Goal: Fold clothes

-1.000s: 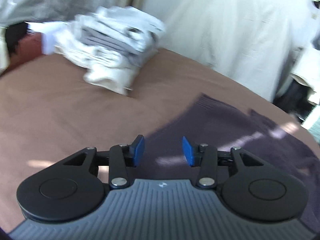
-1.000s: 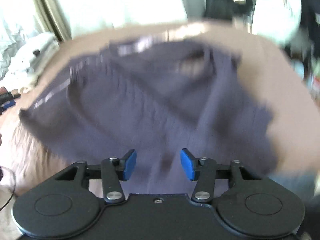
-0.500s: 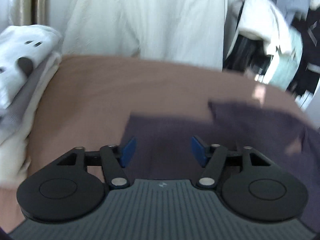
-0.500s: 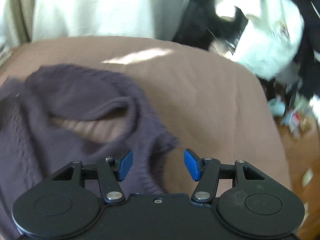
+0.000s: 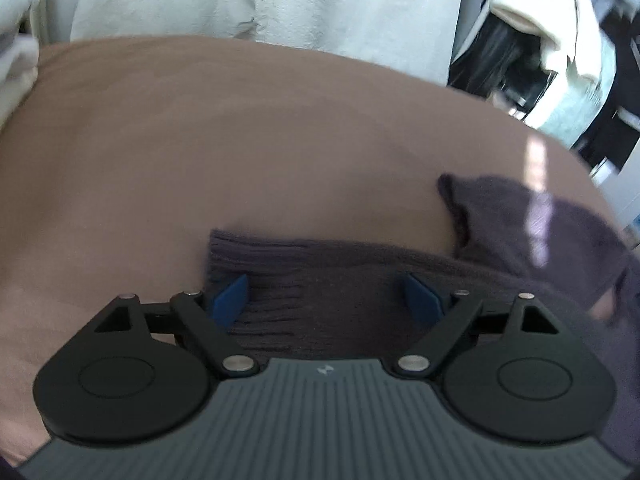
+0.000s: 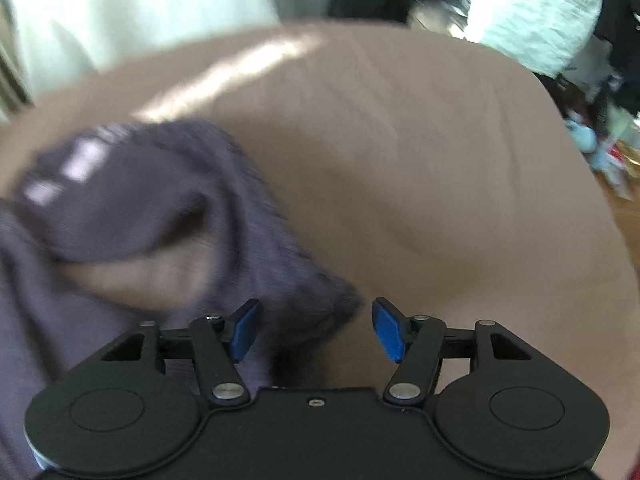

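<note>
A dark purple knitted sweater (image 5: 344, 280) lies on the brown bed cover (image 5: 240, 152). In the left wrist view its ribbed edge sits between the wide-open blue pads of my left gripper (image 5: 326, 300), just over the sweater's left corner. In the right wrist view the same sweater (image 6: 132, 208) is rumpled at the left, blurred, with a bump of cloth reaching between the pads. My right gripper (image 6: 316, 330) stands open over that right corner, nothing pinched.
A stack of folded pale clothes (image 5: 16, 60) shows at the far left edge. White fabric (image 5: 260, 0) hangs behind the bed. Heaped clothes (image 6: 536, 12) and floor clutter (image 6: 608, 148) lie past the bed's right edge.
Both grippers swung rightward along the sweater and dropped closer to it. The left pads spread wider over the ribbed corner; the folded stack slid out of the left view.
</note>
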A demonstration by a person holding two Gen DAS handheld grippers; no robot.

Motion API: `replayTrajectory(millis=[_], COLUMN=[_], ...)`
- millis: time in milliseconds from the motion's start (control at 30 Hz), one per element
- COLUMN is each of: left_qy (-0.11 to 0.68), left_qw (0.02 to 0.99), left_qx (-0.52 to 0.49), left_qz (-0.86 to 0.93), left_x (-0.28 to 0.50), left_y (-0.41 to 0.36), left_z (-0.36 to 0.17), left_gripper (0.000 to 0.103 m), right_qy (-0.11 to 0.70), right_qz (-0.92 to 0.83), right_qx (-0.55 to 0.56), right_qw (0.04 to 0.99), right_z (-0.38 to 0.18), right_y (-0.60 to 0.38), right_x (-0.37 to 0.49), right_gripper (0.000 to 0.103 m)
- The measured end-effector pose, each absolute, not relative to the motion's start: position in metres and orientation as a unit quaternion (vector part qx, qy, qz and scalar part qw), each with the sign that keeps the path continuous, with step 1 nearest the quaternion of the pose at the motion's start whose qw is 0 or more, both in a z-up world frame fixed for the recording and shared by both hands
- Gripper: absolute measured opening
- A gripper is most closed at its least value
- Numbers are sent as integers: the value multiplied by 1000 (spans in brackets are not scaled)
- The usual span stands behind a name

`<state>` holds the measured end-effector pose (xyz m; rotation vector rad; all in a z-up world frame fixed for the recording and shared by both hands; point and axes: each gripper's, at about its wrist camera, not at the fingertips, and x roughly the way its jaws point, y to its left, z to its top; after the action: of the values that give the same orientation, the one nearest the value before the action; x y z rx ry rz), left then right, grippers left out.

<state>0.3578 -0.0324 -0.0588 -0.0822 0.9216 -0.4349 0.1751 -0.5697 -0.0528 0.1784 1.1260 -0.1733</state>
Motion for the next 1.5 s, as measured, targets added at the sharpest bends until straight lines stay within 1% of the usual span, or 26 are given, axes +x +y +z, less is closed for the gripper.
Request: replayTrajectory(millis=[33, 67, 100, 200, 267, 367, 433, 500, 533, 567, 600, 633, 667, 700, 733, 800, 867, 933, 1000, 1033, 1067, 1100, 1167, 1267, 1367, 1500], left_qy=[439, 436, 434, 366, 339, 348, 372, 389, 392, 393, 394, 393, 388, 380, 377, 379, 422, 486, 495, 489, 478, 476, 482, 427, 377, 287], left_qw=[875, 878, 881, 914, 930, 933, 921, 907, 903, 899, 896, 892, 890, 890, 889, 885, 863, 824, 824, 831, 839, 843, 849, 872, 880, 907], left_qx=[-24, -10, 4, -33, -49, -61, -89, -115, -121, -124, -131, -140, -148, -152, -152, -149, -154, -175, -162, -151, -139, -122, -42, -80, -151, -111], left_qz=[-202, -195, -189, -172, -136, -75, -81, -110, -128, -144, -159, -174, -188, -201, -211, -226, -229, -232, -223, -219, -217, -218, -213, -227, -249, -286], left_x=[356, 355, 354, 345, 348, 358, 360, 359, 357, 357, 356, 355, 356, 356, 360, 371, 385, 400, 405, 405, 404, 403, 401, 381, 360, 311], left_y=[-36, -39, -42, -27, -13, 5, 12, 10, 4, -2, -9, -17, -28, -41, -54, -83, -112, -137, -157, -165, -172, -180, -199, -195, -186, -187], left_z=[-57, -54, -51, -26, -17, -18, -22, -25, -26, -26, -26, -25, -25, -24, -25, -29, -40, -56, -62, -61, -60, -59, -55, -31, -5, 38], left_gripper=[43, 4, 5, 4, 0, 0, 0, 4, 6, 12, 24, 31, 43, 48, 50, 60, 67, 68, 78, 79, 77, 55, 12, 9, 9, 9], right_qy=[534, 531, 519, 464, 444, 453, 471, 475, 473, 472, 470, 470, 469, 469, 468, 467, 465, 463, 461, 460, 459, 457, 451, 443, 434, 409], right_qz=[-79, -71, -69, -101, -133, -154, -160, -158, -158, -157, -156, -155, -152, -150, -148, -146, -145, -143, -141, -140, -139, -140, -144, -149, -154, -166], right_qx=[107, 128, 138, 104, 98, 125, 108, 105, 105, 108, 112, 114, 115, 117, 118, 121, 125, 128, 131, 132, 134, 134, 133, 131, 129, 156], right_qw=[835, 835, 841, 874, 881, 869, 861, 859, 860, 861, 861, 862, 862, 863, 863, 864, 865, 866, 866, 867, 867, 868, 871, 874, 878, 884], right_z=[-58, -61, -59, -44, -39, -52, -68, -80, -83, -85, -86, -85, -84, -83, -82, -83, -83, -84, -84, -85, -85, -84, -82, -78, -74, -67], right_y=[-574, -577, -578, -577, -583, -593, -591, -587, -586, -587, -588, -589, -590, -590, -591, -593, -594, -596, -598, -598, -599, -599, -598, -595, -593, -586], right_x=[175, 174, 170, 156, 149, 147, 151, 155, 156, 156, 156, 156, 154, 153, 152, 150, 149, 147, 145, 144, 143, 143, 141, 138, 136, 123], right_gripper=[39, 17, 16, 14, 14, 14, 15, 18, 19, 20, 20, 20, 20, 20, 20, 20, 20, 20, 20, 21, 21, 21, 23, 29, 28, 27])
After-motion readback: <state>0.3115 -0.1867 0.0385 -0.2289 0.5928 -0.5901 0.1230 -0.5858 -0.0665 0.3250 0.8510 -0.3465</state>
